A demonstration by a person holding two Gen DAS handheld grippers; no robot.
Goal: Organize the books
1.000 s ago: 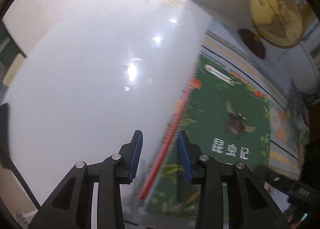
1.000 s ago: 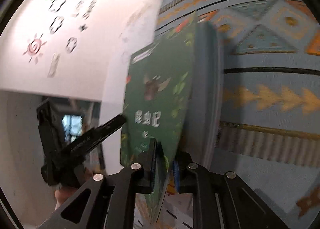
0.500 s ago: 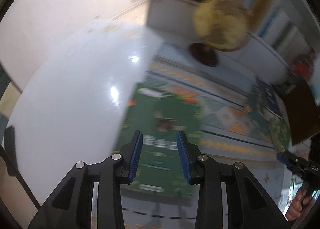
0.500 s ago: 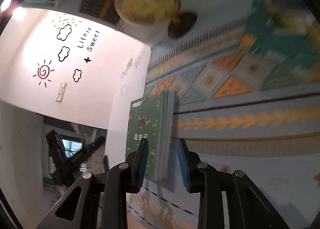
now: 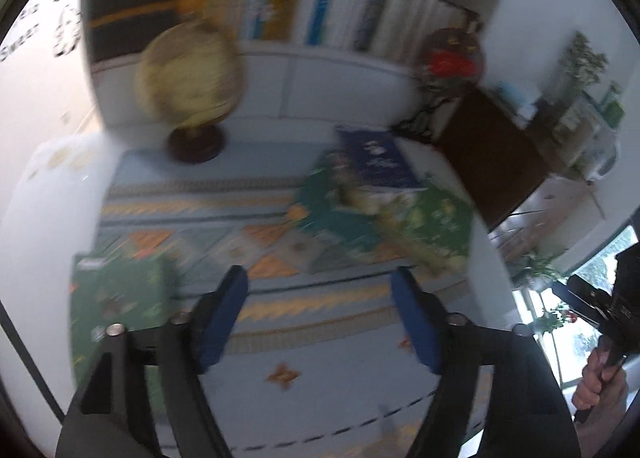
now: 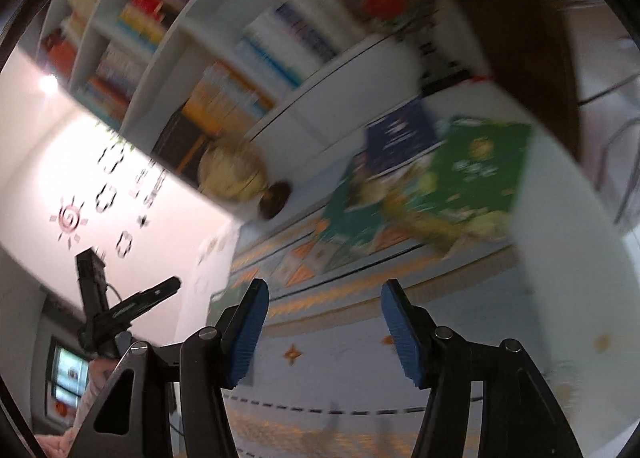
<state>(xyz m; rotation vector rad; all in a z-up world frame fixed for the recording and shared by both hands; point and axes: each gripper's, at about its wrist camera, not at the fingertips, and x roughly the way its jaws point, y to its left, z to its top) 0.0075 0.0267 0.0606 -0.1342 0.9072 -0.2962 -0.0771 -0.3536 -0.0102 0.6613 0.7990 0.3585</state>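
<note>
White bookshelves [image 5: 360, 18] packed with upright spines fill the back of the left wrist view, with a yellow globe [image 5: 190, 74] on its dark foot at the far edge of the worktop [image 5: 52, 194], which carries a pale blue patterned cloth [image 5: 320, 342]. One green book [image 5: 116, 298] lies flat on the cloth at the left, just beside the left tool [image 5: 320, 314]. That tool's blue pads stand wide apart, having just been opening, with nothing between them. Further back on the right, a loose pile of books [image 5: 384, 210] lies overlapping, a dark blue one [image 5: 380, 162] on top of green ones. A person's hand [image 5: 600, 386] gripping the other handle shows at the lower right.

From the right wrist view the same shelves [image 6: 224, 70] and globe [image 6: 234, 174] appear tilted and blurred. The right tool [image 6: 322, 330] is likewise released, its jaws having just been opening, and empty over bare cloth [image 6: 340, 362]. The pile [image 6: 440, 186] lies well ahead, up and to the right, a green cover [image 6: 476, 174] uppermost beside the blue one [image 6: 400, 138].

By my judgement one book is placed and both tools are travelling toward the pile to fetch another. The next move calls for picking one exposed edge, probably the top green or blue cover, and closing on it without dragging its neighbours.
</note>
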